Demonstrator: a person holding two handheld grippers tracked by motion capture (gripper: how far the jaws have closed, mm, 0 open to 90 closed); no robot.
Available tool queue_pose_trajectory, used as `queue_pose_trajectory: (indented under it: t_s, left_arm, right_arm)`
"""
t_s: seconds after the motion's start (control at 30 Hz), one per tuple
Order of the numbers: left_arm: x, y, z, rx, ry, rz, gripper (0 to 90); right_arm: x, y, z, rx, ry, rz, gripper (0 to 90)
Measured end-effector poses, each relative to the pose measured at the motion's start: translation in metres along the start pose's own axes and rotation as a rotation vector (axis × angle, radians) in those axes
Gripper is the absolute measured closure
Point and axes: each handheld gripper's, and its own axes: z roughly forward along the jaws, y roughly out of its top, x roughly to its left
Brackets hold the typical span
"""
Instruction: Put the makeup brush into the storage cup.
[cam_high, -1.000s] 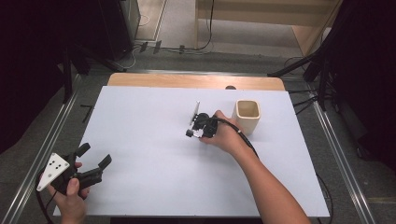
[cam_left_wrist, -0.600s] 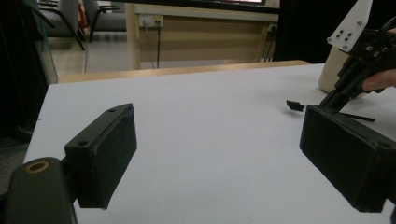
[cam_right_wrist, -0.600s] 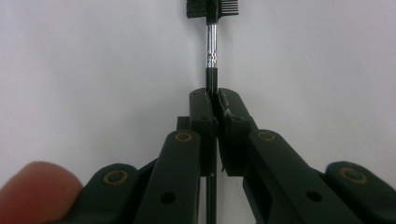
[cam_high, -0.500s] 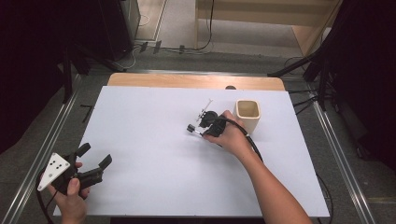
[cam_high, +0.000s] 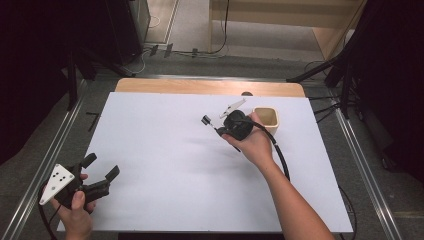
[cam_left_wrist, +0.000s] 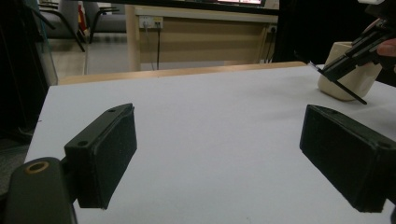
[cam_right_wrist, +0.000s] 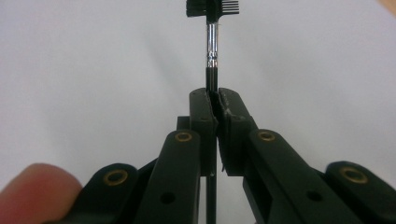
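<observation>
My right gripper (cam_high: 221, 130) hovers over the white table (cam_high: 160, 150), just left of a beige cup (cam_high: 265, 119). It is shut on a thin black brush (cam_high: 206, 120) with a silver ferrule and a comb-and-bristle head. In the right gripper view the jaws of the right gripper (cam_right_wrist: 217, 100) clamp the handle, and the brush (cam_right_wrist: 212, 42) points straight ahead over the white surface. My left gripper (cam_high: 102, 166) rests at the table's front left corner, open and holding nothing. In the left gripper view the left gripper (cam_left_wrist: 219, 149) faces the cup (cam_left_wrist: 348, 70) and the brush handle (cam_left_wrist: 343, 86).
A wooden strip (cam_high: 200, 86) runs along the table's far edge. Metal rails (cam_high: 365, 165) flank both sides. A black cable (cam_high: 277, 150) trails from the right gripper along the forearm.
The right gripper has carried the brush to the right, closer to the cup, and turned so the head points left. The left gripper has stayed put.
</observation>
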Motion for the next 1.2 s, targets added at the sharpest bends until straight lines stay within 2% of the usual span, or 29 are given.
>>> queue_pose_trajectory:
  t_s: [0.03, 0.17, 0.4, 0.63, 0.8, 1.0, 1.07, 1.2]
  left_arm:
    - [0.000, 0.000, 0.000, 0.000, 0.000, 0.001, 11.3]
    - [-0.001, 0.000, 0.000, 0.001, -0.001, 0.002, 11.3]
    - [-0.001, 0.000, 0.001, 0.003, -0.001, 0.001, 11.3]
    - [0.000, 0.000, 0.001, 0.003, 0.000, 0.001, 11.3]
    - [0.000, 0.000, 0.000, 0.001, 0.000, 0.001, 11.3]
    - [0.000, 0.000, 0.000, 0.001, 0.001, 0.001, 11.3]
    - [0.000, 0.000, 0.000, 0.003, 0.000, 0.002, 11.3]
    - [-0.001, 0.000, 0.001, 0.004, 0.000, 0.001, 11.3]
  right_arm:
    - [0.000, 0.000, 0.000, 0.000, 0.000, 0.000, 87.5]
    - [-0.003, -0.004, -0.007, -0.067, -0.019, 0.034, 87.5]
    - [-0.014, -0.013, -0.022, -0.203, -0.028, 0.104, 87.5]
    - [-0.016, -0.015, -0.034, -0.314, -0.051, 0.125, 87.5]
    - [-0.019, -0.017, -0.039, -0.378, -0.044, 0.154, 87.5]
    - [-0.020, -0.021, -0.049, -0.479, -0.074, 0.146, 87.5]
    - [-0.020, -0.022, -0.052, -0.500, -0.091, 0.139, 87.5]
    - [-0.022, -0.024, -0.057, -0.528, -0.091, 0.143, 87.5]
